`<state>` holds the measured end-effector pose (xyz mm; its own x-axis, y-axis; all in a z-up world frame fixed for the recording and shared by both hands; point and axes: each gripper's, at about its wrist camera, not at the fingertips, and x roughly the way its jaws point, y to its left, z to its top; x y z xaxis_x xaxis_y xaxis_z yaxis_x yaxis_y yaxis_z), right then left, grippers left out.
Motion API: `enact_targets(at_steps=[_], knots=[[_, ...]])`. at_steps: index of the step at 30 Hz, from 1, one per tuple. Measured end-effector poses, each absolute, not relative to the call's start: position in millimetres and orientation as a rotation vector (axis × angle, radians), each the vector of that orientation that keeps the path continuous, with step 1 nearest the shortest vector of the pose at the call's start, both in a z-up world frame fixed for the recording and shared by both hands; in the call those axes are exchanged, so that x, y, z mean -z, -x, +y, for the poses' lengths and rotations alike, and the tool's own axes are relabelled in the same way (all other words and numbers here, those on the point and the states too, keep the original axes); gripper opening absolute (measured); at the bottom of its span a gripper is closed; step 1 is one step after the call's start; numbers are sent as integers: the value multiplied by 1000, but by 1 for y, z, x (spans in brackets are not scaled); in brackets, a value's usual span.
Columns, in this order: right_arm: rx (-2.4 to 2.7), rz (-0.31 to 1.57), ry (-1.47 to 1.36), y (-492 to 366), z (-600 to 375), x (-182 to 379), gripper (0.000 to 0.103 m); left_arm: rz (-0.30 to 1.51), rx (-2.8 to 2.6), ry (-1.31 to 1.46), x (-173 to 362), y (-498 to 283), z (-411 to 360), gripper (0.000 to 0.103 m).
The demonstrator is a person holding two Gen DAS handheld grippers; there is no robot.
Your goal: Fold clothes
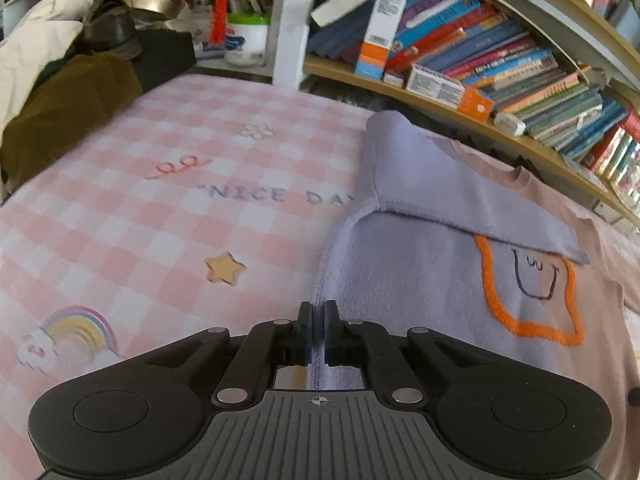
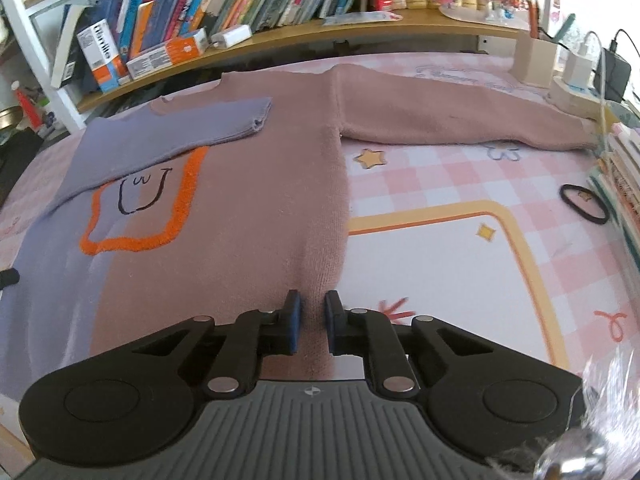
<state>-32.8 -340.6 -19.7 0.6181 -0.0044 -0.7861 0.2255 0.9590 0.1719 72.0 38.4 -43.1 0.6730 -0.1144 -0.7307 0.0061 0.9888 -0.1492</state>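
A two-tone sweater (image 2: 256,184), lilac on one half and mauve on the other, lies flat on a pink checked blanket (image 1: 160,208). An orange-outlined smiling face (image 2: 140,204) is on its chest. The lilac sleeve (image 1: 440,184) is folded across the chest, while the mauve sleeve (image 2: 440,108) stretches out to the right. My left gripper (image 1: 318,320) is shut on the lilac side edge of the sweater near the hem. At the mauve side edge, my right gripper (image 2: 313,316) pinches a ridge of the knit between its pads.
A curved bookshelf (image 1: 480,60) full of books runs along the far side. A heap of clothes (image 1: 60,100) sits at the left end. A black hair tie (image 2: 584,204), a book stack (image 2: 624,168) and wooden blocks with a charger (image 2: 560,80) are on the right.
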Motion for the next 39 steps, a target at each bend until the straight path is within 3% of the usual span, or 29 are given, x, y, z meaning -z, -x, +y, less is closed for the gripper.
enact_targets(at_steps=[20, 27, 29, 32, 37, 39], knots=[[73, 892, -211, 13, -261, 26, 12, 849, 18, 196, 46, -81, 115, 6], [116, 885, -238, 16, -261, 25, 16, 832, 37, 177, 42, -80, 118, 11], [140, 875, -241, 18, -262, 22, 19, 806, 40, 166, 35, -78, 119, 17], [174, 847, -242, 21, -260, 15, 41, 761, 38, 142, 23, -76, 120, 37], [219, 814, -246, 27, -254, 3, 63, 721, 52, 105, 7, -69, 116, 77], [237, 804, -243, 32, -251, -1, 69, 722, 60, 90, 5, -65, 113, 81]])
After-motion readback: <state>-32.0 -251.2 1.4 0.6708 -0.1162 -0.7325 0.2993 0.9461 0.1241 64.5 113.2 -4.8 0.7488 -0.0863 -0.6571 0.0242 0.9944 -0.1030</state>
